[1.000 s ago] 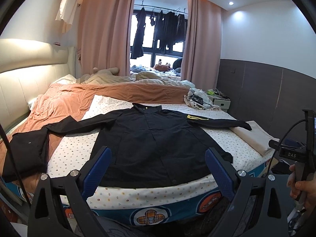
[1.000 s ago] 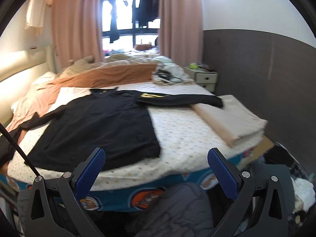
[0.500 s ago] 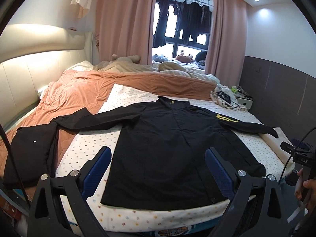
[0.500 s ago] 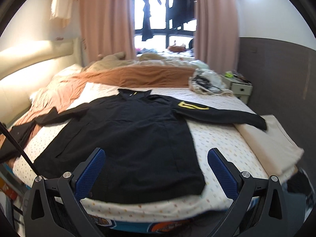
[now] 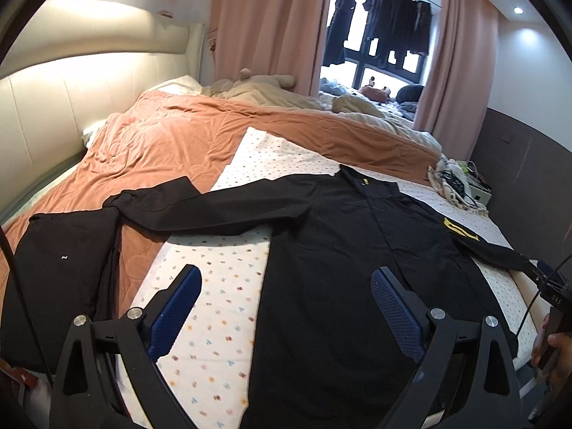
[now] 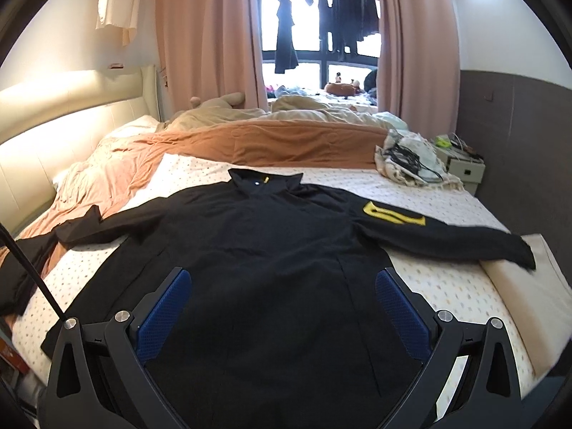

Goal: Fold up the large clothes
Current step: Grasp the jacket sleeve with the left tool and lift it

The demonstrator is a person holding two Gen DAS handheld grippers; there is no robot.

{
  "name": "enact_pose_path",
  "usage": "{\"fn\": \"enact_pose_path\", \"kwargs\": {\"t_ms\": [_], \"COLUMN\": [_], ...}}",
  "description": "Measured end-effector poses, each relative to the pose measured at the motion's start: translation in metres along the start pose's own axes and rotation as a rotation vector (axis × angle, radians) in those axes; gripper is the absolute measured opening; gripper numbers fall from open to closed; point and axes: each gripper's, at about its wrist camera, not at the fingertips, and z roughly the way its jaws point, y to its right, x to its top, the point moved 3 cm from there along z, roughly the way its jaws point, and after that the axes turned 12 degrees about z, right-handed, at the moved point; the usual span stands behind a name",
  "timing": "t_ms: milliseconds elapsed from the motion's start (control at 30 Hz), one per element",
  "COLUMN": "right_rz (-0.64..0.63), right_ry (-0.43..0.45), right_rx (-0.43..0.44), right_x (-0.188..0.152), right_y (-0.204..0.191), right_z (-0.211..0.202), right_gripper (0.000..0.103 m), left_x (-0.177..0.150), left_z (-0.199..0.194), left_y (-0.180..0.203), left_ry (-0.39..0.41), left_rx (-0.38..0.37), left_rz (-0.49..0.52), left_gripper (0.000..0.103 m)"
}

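A large black long-sleeved shirt (image 5: 343, 250) lies flat on the bed, collar away from me, both sleeves spread out; it also shows in the right wrist view (image 6: 271, 257). A yellow patch (image 6: 393, 214) marks its right sleeve. My left gripper (image 5: 286, 307) is open and empty above the shirt's left hem edge. My right gripper (image 6: 282, 307) is open and empty above the shirt's lower middle.
The spotted white sheet (image 5: 218, 279) covers the bed's near part. A second black garment (image 5: 60, 261) lies at the left on the orange duvet (image 5: 161, 150). A folded beige cloth (image 6: 529, 286) sits at the right edge. A cable pile (image 6: 411, 161) and a nightstand (image 6: 461, 168) are far right.
Both grippers have moved forward from beyond the foot of the bed to above the shirt, the left one shifting left. Both stay open.
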Motion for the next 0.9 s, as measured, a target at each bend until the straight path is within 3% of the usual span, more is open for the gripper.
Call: {"fn": "enact_pose_path", "kwargs": {"t_ms": [300, 567, 700, 900], "right_rz": [-0.117, -0.119, -0.126, -0.133], "right_ry": [-0.086, -0.152, -0.163, -0.223], "right_rx": [0.037, 0.115, 0.137, 0.161], "right_x": [0.017, 0.038, 0.046, 0.051], "right_y": [-0.024, -0.039, -0.048, -0.06], "right_z": [0.058, 0.117, 0.143, 0.186], "right_gripper": [0.103, 0.103, 0.103, 0.09], "left_x": [0.018, 0.027, 0.026, 0.019], "left_z": [0.062, 0.115, 0.143, 0.183], "left_y": [-0.066, -0.126, -0.156, -0.197], "left_ry": [-0.06, -0.137, -0.187, -0.267], "left_rx": [0.014, 0.037, 0.046, 0.083], "left_rz": [-0.115, -0.238, -0.311, -0.423], "left_gripper": [0.096, 0.074, 0.072, 0.072]}}
